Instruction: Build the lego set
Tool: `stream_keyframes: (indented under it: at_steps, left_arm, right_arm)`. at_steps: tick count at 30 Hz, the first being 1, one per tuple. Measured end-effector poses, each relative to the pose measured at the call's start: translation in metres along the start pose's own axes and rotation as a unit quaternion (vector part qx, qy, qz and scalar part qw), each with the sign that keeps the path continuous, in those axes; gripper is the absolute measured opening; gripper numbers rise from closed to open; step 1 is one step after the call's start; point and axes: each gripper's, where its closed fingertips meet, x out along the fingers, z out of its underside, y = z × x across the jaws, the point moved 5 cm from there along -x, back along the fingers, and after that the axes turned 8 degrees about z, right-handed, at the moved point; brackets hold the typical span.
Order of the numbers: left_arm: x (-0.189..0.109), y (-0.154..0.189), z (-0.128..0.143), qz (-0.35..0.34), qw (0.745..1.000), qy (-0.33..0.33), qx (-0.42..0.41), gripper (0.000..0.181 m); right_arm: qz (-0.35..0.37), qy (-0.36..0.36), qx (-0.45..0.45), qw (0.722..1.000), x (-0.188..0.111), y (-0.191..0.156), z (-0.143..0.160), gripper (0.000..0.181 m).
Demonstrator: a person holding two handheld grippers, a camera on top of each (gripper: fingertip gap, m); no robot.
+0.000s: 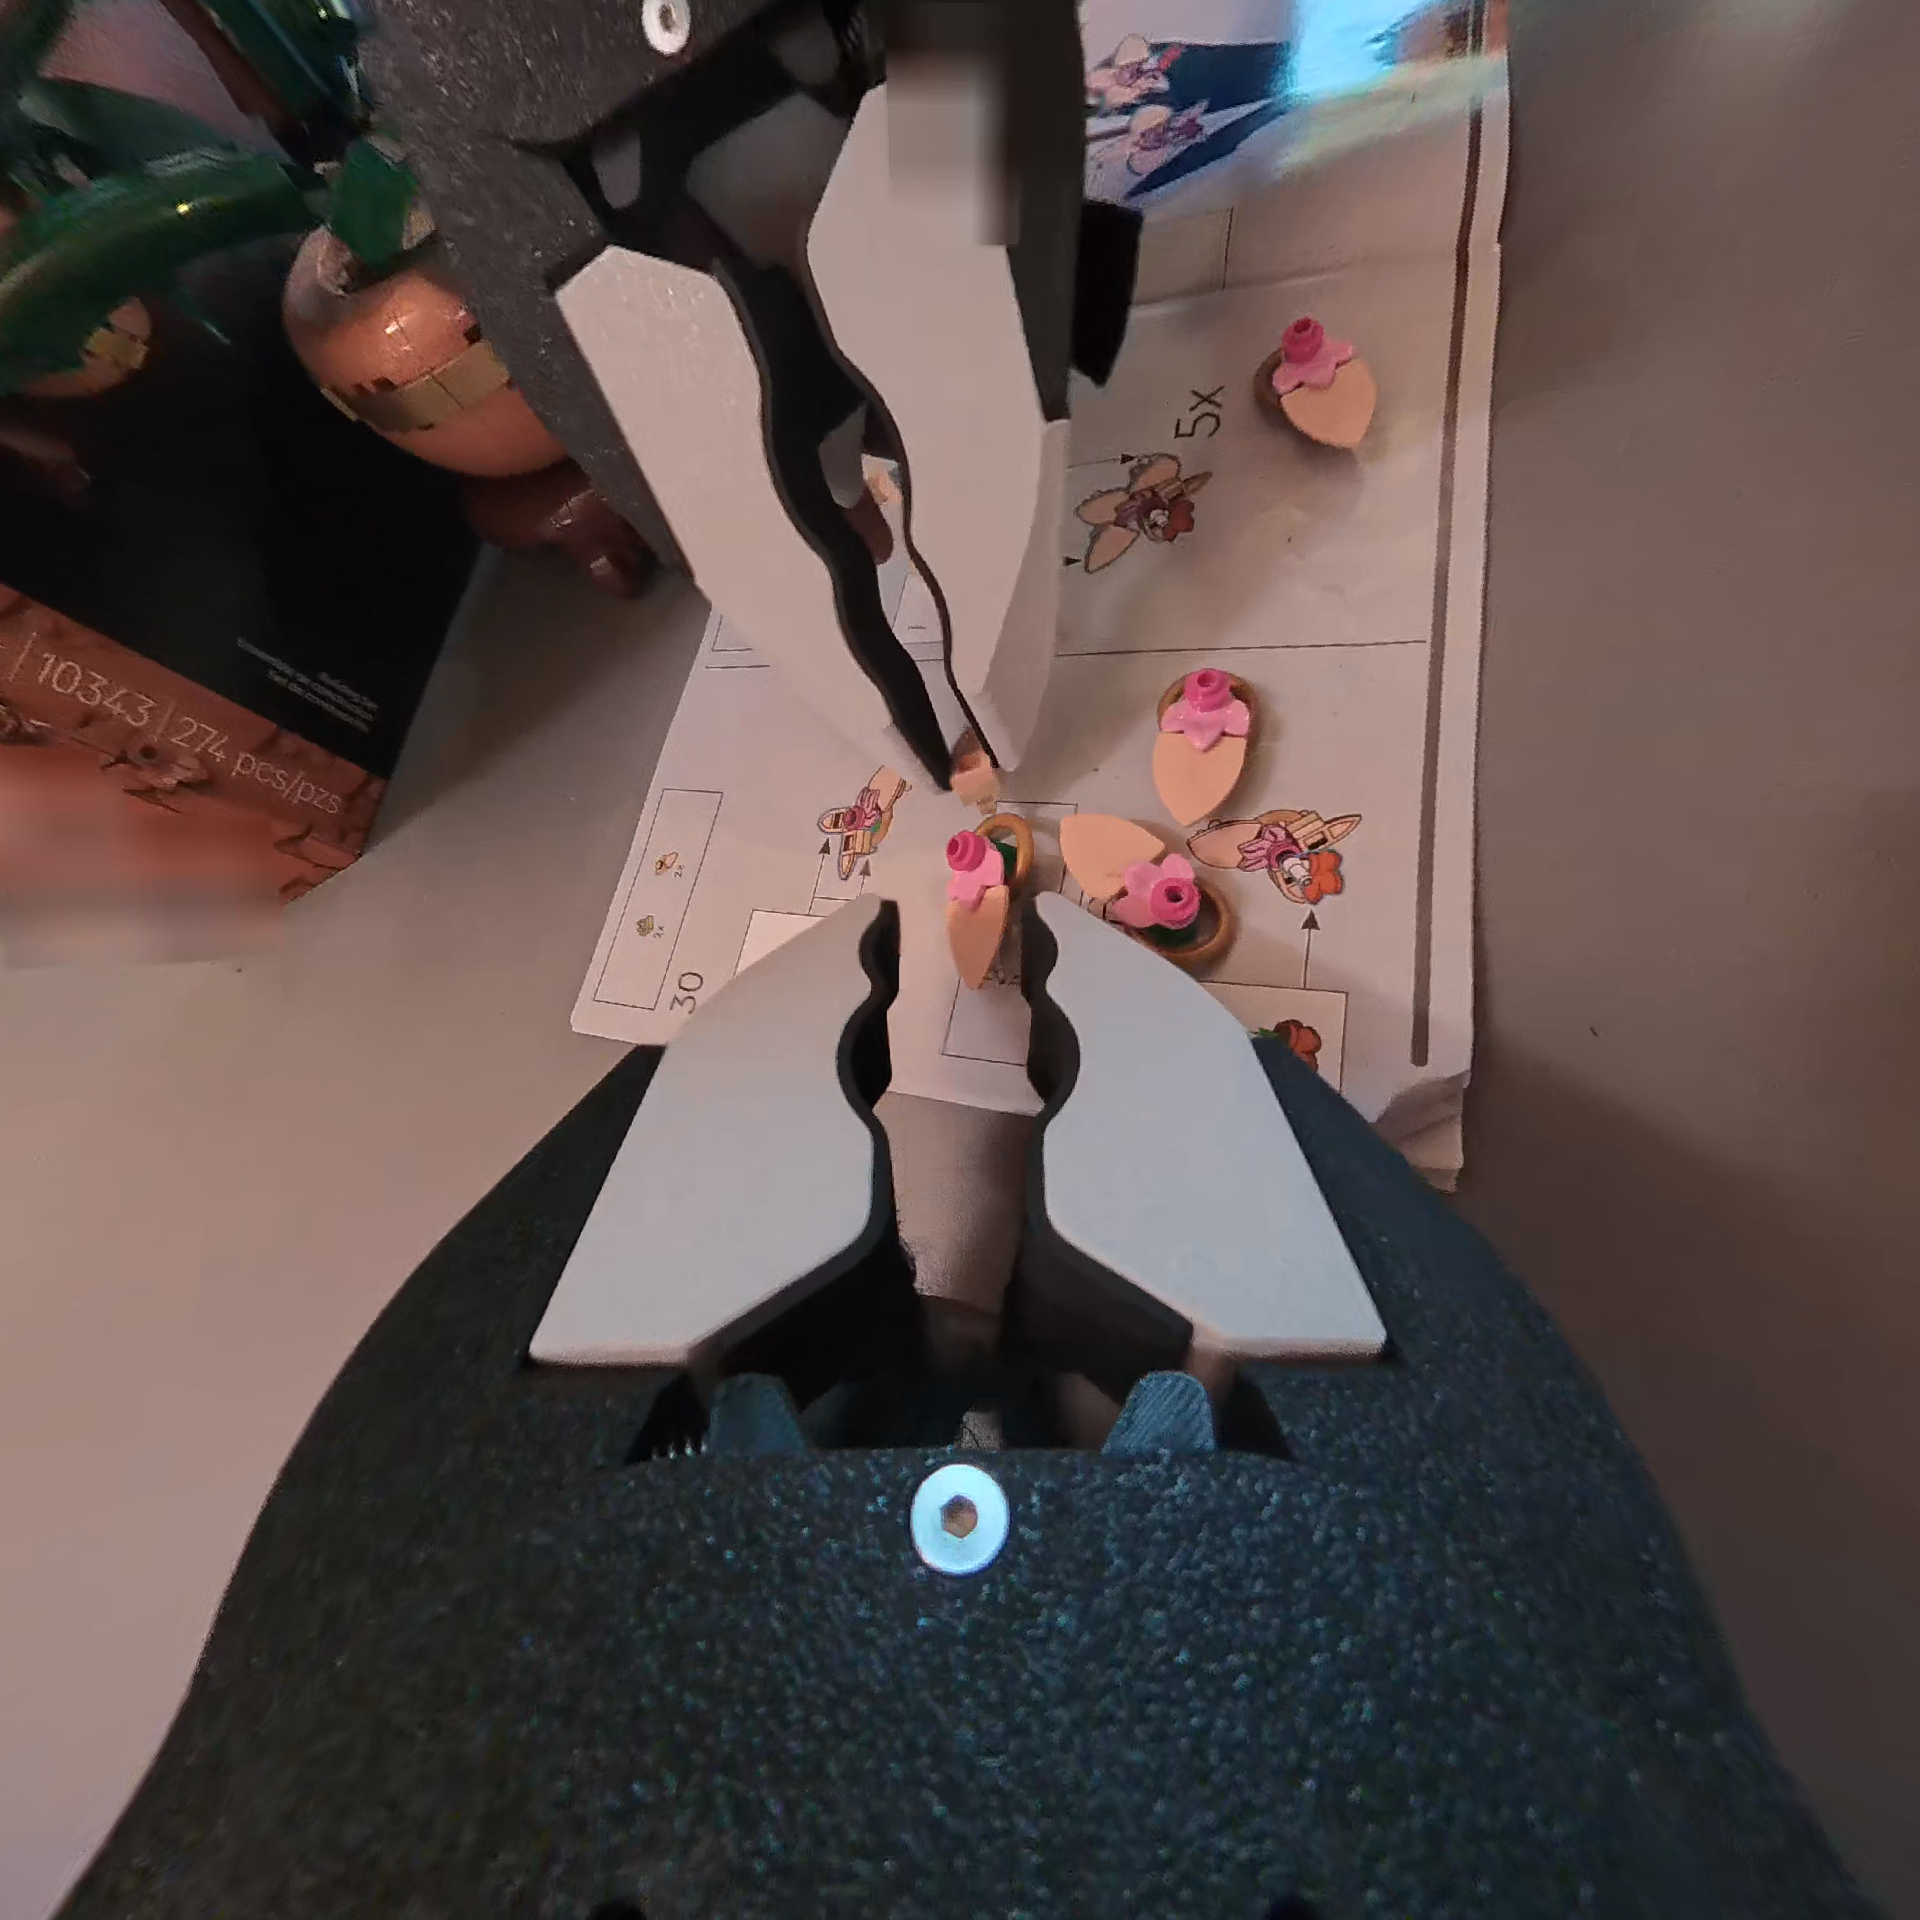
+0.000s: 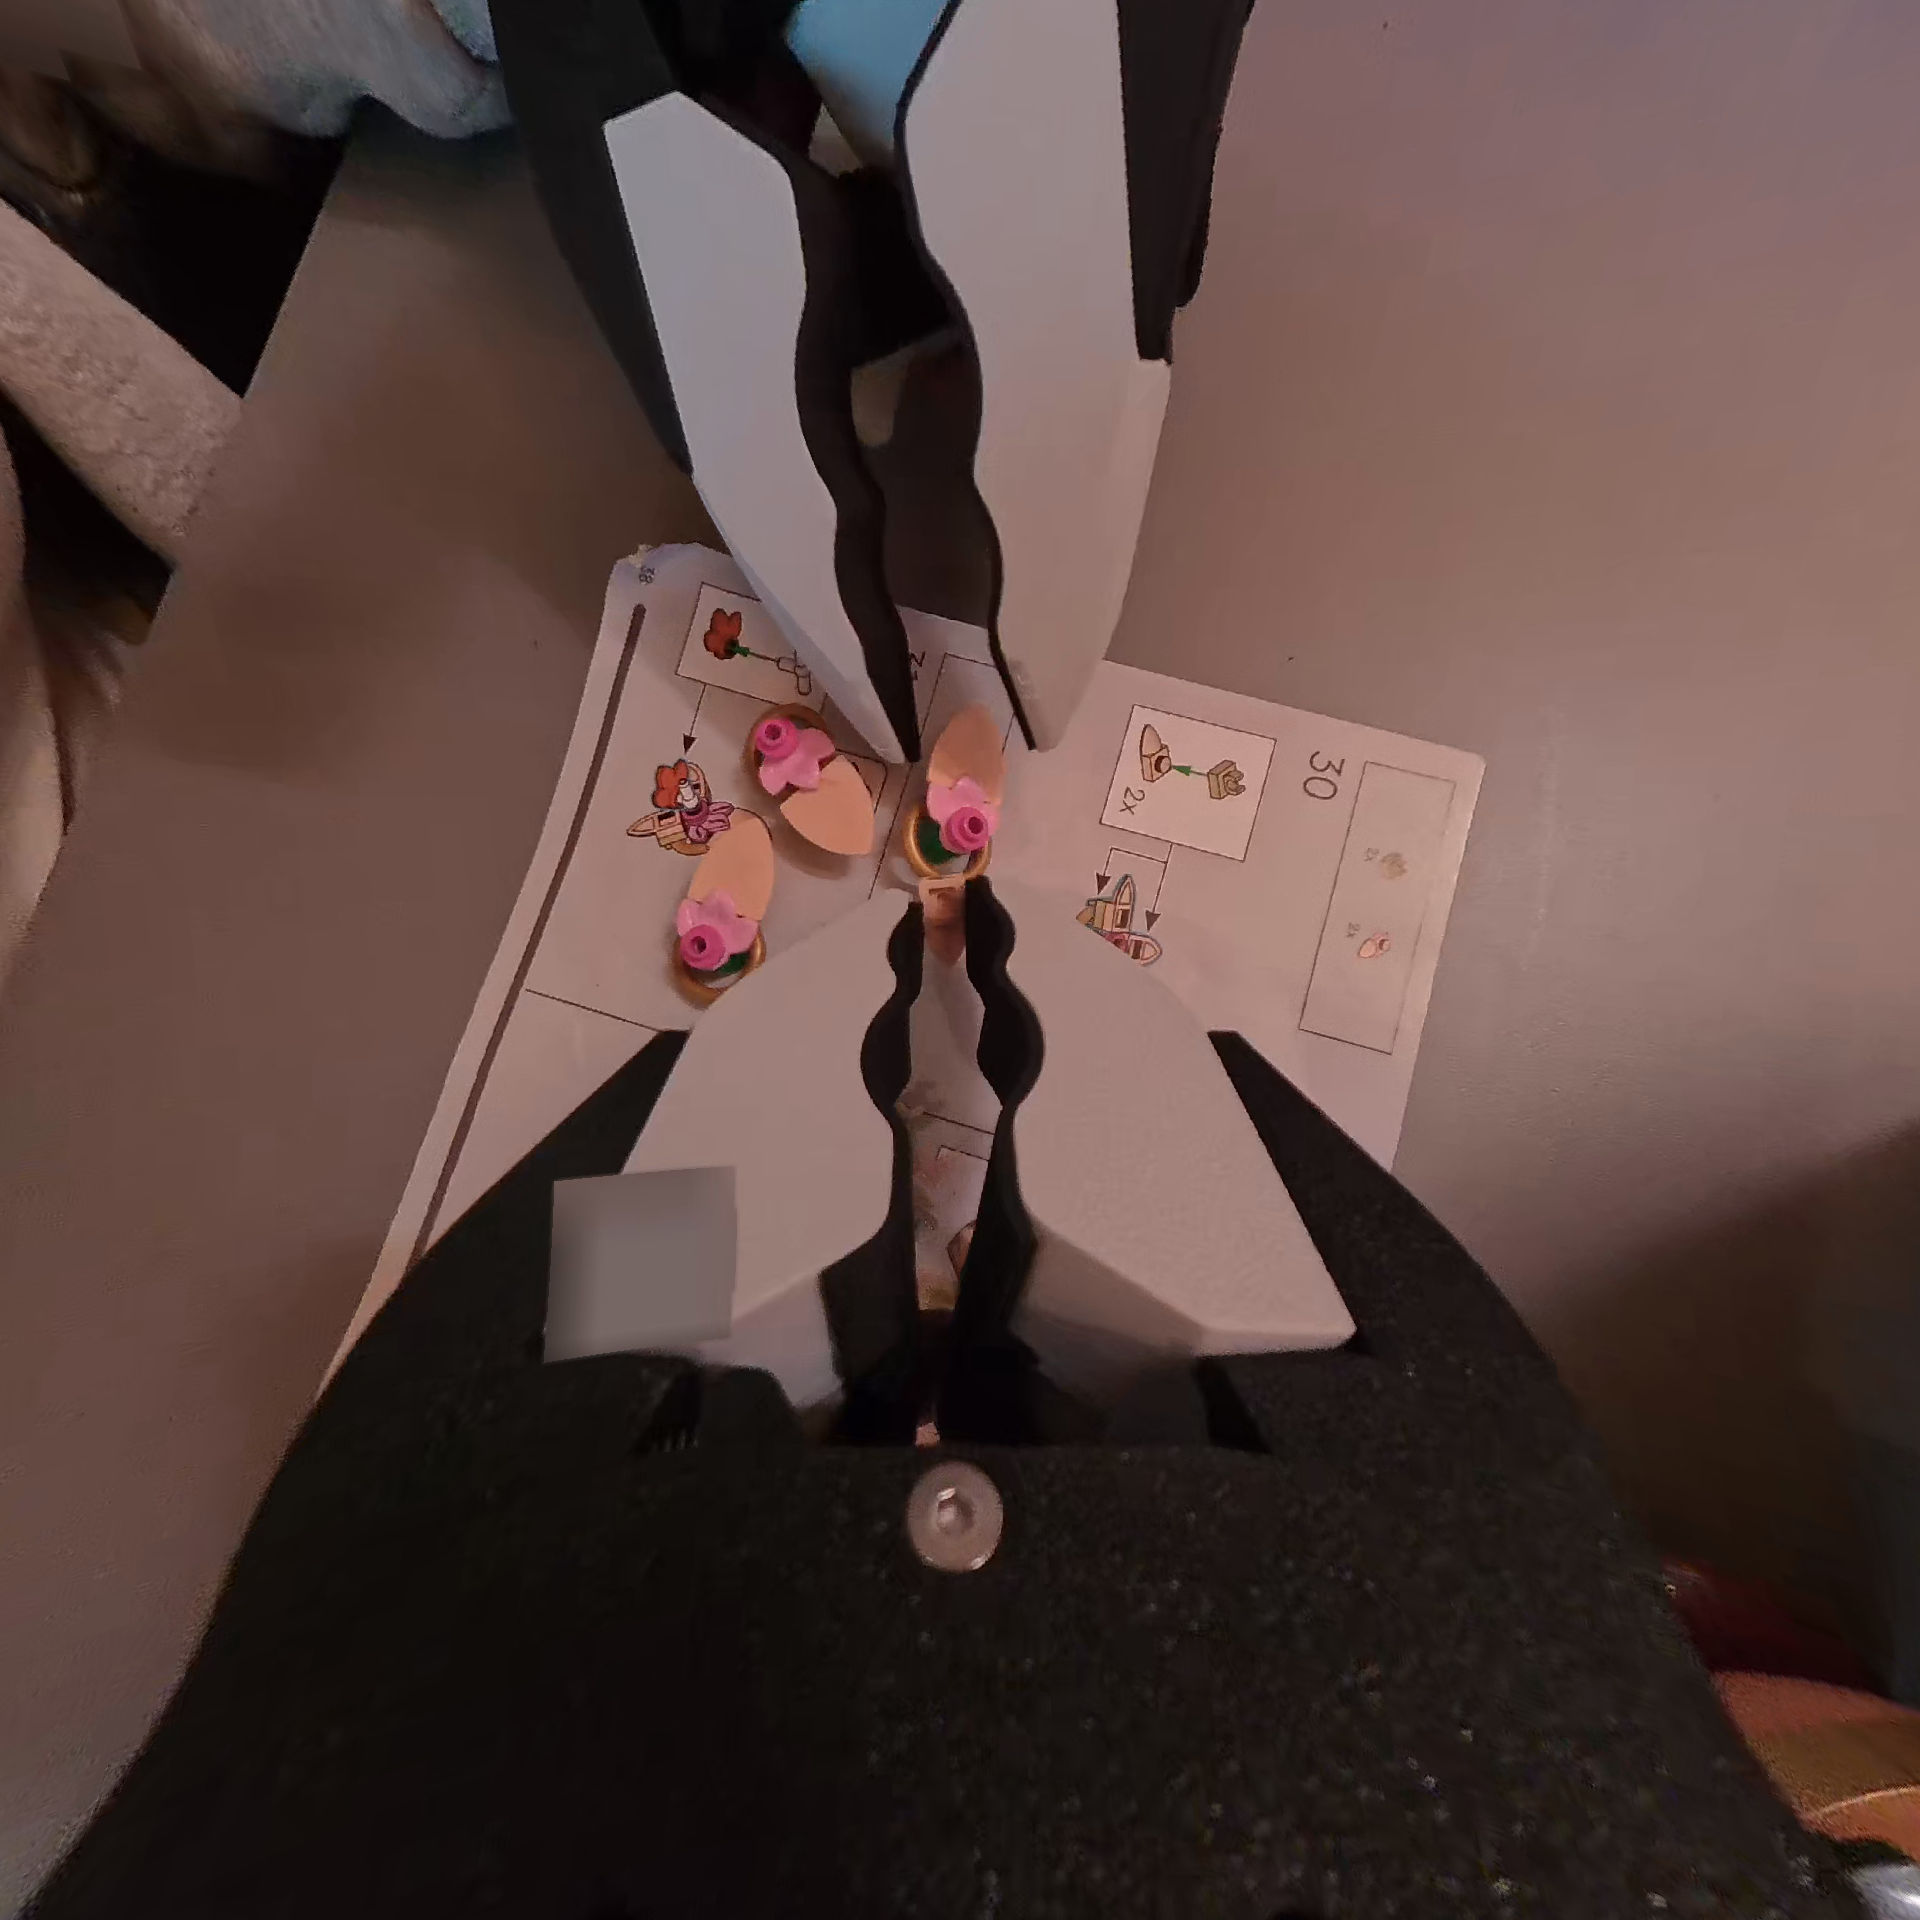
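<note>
Several small flower pieces, each a tan petal with a pink blossom on a gold ring, lie on the instruction sheet (image 1: 1371, 623). My left gripper (image 1: 961, 916) is open, its fingers on either side of the petal of one flower piece (image 1: 977, 904) without visibly touching it; it also shows in the right wrist view (image 2: 966, 743). My right gripper (image 2: 942, 902) is shut on a small tan brick (image 2: 940, 914) and holds it right at the gold ring end of that flower piece (image 2: 961, 805). The brick (image 1: 975, 779) hangs just above the ring in the left wrist view.
Two more flower pieces (image 1: 1143, 883) (image 1: 1200, 748) lie close on the right, and one (image 1: 1314, 390) lies farther off. The set's box (image 1: 208, 644) stands at the left on the grey table (image 1: 312, 1091). The sheet's edge (image 2: 1434, 831) is nearby. My left and right fingertips are right by each other.
</note>
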Motion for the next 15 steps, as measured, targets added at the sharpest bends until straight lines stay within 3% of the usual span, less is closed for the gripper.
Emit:
stream_keyframes:
  at_steps: [6,15]
  left_arm:
    - [0.003,0.004,0.000,0.035,0.998,0.003,-0.043,0.032]
    - [0.004,0.005,-0.001,0.037,0.999,0.005,-0.033,0.024]
  right_arm:
    - [0.003,0.007,0.018,1.000,0.002,-0.006,0.000,0.008]
    - [0.010,0.010,0.028,1.000,-0.002,-0.012,0.004,0.008]
